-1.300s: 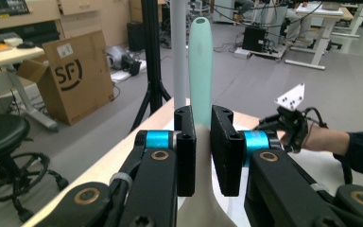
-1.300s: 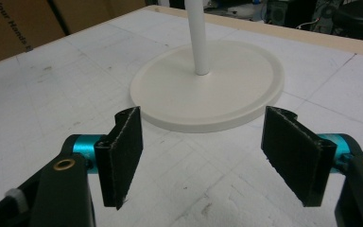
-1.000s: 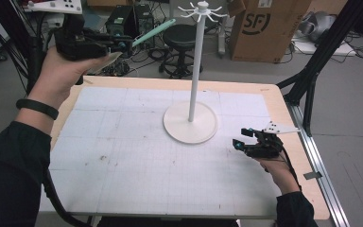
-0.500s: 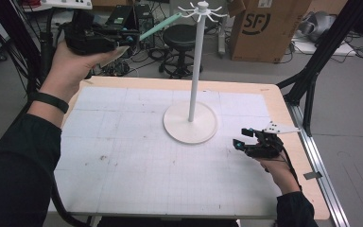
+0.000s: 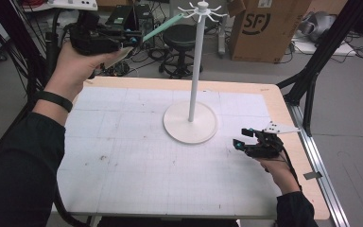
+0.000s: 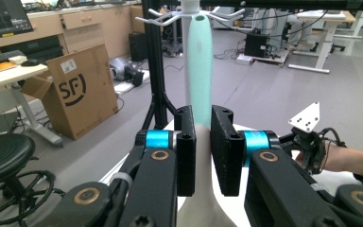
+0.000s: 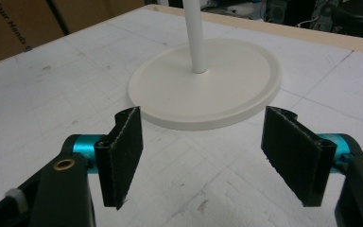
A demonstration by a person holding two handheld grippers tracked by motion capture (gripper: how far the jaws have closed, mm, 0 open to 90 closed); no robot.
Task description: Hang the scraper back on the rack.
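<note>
A mint-green utensil [image 6: 199,66] is pinched between the pressed jaws of the left gripper [image 5: 127,40], raised beyond the table's far left corner with its tip near the hooks [image 5: 203,10] of the white stand [image 5: 190,122]. The right gripper [image 7: 201,156] is rested near the table's [image 5: 123,189] right edge, jaws spread and empty. A misjudged approach could strike a hook and tip the unsteadied stand, or the utensil's hole could miss.

The left gripper [image 5: 131,40], in the upper left of the frame, has risen and carried the mint-green utensil [image 5: 163,26] closer to the white stand's hooks [image 5: 202,10] at top centre.
</note>
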